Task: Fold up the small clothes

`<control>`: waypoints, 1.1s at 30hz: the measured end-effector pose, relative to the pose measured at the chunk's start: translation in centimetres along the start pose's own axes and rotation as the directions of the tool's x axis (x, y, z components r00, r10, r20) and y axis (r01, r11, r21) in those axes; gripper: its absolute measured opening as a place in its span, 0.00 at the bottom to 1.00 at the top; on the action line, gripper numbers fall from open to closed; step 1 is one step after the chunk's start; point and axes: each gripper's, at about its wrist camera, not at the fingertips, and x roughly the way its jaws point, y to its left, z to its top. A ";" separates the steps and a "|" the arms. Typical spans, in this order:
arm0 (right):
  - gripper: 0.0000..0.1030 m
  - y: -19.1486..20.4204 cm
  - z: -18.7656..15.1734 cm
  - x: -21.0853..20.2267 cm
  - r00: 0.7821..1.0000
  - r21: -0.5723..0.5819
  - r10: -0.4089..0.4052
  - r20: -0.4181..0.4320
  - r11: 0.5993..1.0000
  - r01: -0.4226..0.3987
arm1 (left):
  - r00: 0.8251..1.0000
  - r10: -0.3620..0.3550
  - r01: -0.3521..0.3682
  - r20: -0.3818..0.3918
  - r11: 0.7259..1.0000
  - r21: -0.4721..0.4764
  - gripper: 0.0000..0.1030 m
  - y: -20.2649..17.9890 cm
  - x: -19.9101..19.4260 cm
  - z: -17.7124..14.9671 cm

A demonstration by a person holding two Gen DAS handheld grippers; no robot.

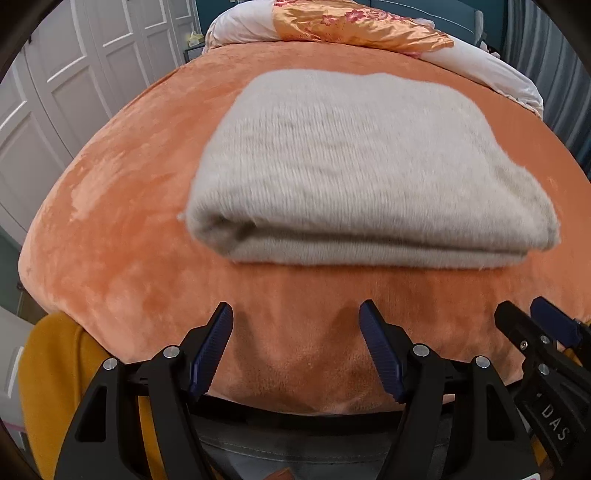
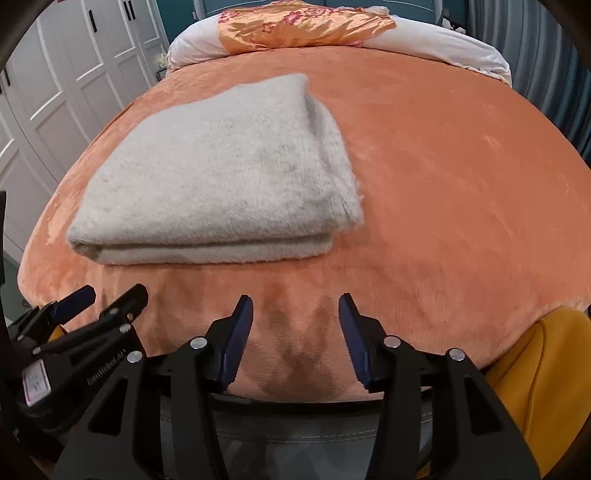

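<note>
Folded grey knit garment (image 1: 369, 170), long axis crosswise, fold edge facing 6 o'clock on orange bedspread (image 1: 122, 236); left gripper (image 1: 295, 314) and right gripper (image 2: 296, 304) both agape, empty

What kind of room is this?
Most likely a bedroom. A bed with an orange plush cover fills the view, a pillow lies at its far end, and white wardrobe doors stand alongside.

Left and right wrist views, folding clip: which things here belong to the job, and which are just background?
Part of the job:
- folded grey garment
- left gripper, open, holding nothing
- right gripper, open, holding nothing

Just there:
- orange bedspread under the garment
- floral orange pillow at the far end
- white wardrobe doors
- yellow fabric at the near edge
</note>
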 end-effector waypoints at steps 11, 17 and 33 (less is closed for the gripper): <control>0.60 1.3 -1.2 1.9 0.999 -0.017 -0.041 0.008 0.999 0.041 | 0.999 0.018 -0.018 0.049 1.000 -0.008 0.76 -0.2 0.6 -0.7; 0.61 1.4 -1.7 2.1 0.998 -0.028 -0.056 0.032 0.998 0.057 | 0.999 0.012 -0.010 0.046 0.998 -0.056 0.85 0.5 1.3 -0.8; 0.63 1.7 -2.7 2.2 0.996 -0.030 -0.068 0.052 0.997 0.069 | 0.999 0.019 -0.016 0.046 0.998 -0.064 0.90 0.6 1.7 -0.6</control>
